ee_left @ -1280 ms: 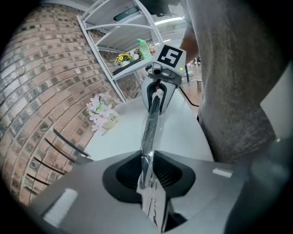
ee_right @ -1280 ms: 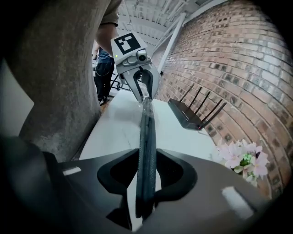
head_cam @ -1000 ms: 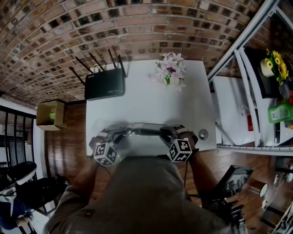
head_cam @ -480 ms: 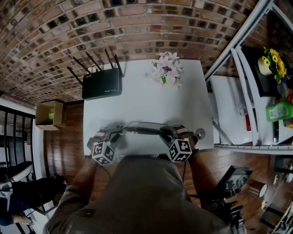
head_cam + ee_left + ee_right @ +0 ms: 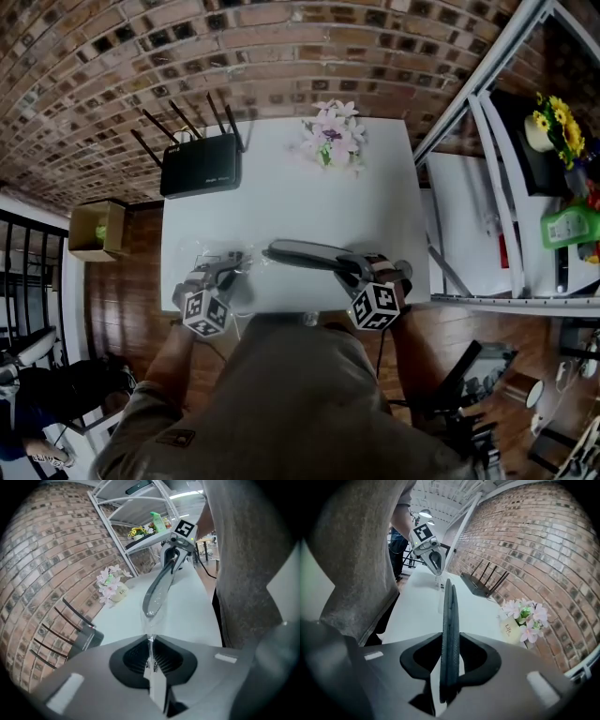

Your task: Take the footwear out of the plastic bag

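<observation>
A flat dark pair of footwear [image 5: 309,255] sticks out leftward from my right gripper [image 5: 361,267], which is shut on its heel end; in the right gripper view it [image 5: 449,620] stands edge-on between the pads. My left gripper [image 5: 230,262] has just been closing its jaws on the thin clear plastic bag [image 5: 214,265]. In the left gripper view the film [image 5: 149,627] and a white tag [image 5: 157,686] rise from between the pads of my left gripper [image 5: 150,644] towards the footwear's near tip [image 5: 157,597]. Whether that tip is still inside the bag is unclear.
On the white table [image 5: 300,206] stand a black router [image 5: 200,169] with antennas at the back left and a pot of pink flowers [image 5: 330,136] at the back. A metal shelf rack [image 5: 487,187] is at the right and a cardboard box [image 5: 98,230] on the floor at the left.
The right gripper has drawn the footwear to the right, so it now shows dark and bare. The bag has gathered at the left gripper, which stayed in place.
</observation>
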The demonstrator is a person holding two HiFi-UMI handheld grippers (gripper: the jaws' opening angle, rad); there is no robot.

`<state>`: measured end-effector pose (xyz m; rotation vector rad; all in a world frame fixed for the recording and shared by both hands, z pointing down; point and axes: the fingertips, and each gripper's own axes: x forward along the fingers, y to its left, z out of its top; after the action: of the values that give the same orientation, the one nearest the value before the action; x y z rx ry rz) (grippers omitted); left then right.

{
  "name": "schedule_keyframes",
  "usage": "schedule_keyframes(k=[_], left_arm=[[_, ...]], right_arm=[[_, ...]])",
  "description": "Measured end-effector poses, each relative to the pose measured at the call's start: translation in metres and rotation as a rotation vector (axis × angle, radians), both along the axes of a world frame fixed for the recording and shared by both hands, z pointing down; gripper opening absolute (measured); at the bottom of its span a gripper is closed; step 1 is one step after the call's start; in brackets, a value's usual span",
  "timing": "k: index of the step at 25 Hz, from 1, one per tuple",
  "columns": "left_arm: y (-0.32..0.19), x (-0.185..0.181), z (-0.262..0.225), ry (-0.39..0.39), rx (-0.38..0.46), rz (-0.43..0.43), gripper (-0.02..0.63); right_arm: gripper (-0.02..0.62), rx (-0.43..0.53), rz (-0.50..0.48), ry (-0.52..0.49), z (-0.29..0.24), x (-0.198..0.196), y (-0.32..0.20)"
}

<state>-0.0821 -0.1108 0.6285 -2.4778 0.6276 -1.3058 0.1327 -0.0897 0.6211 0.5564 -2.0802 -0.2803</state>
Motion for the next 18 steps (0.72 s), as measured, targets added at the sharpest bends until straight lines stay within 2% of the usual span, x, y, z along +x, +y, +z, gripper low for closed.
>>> schedule_keyframes(k=[6,12,17,18], left_arm=[[0.004,-0.004,0.007,-0.011,0.007,0.0,0.015],[0.004,-0.006,0.016,-0.017,0.002,0.021,0.015],[0.012,-0.006,0.027,-0.011,-0.05,0.038,0.02],[0.016,-0.006,0.028,-0.003,-0.062,0.04,0.045]], right_arm=[[0.124,0.023,0.085,0.024,-0.003,0.022,0.004],[0.124,0.06,0.237,0.058,-0.004,0.047,0.005],[0.124,0.081,0.31,0.085,-0.003,0.048,0.009],[0.124,0.084,0.319,0.088,-0.002,0.046,0.01]])
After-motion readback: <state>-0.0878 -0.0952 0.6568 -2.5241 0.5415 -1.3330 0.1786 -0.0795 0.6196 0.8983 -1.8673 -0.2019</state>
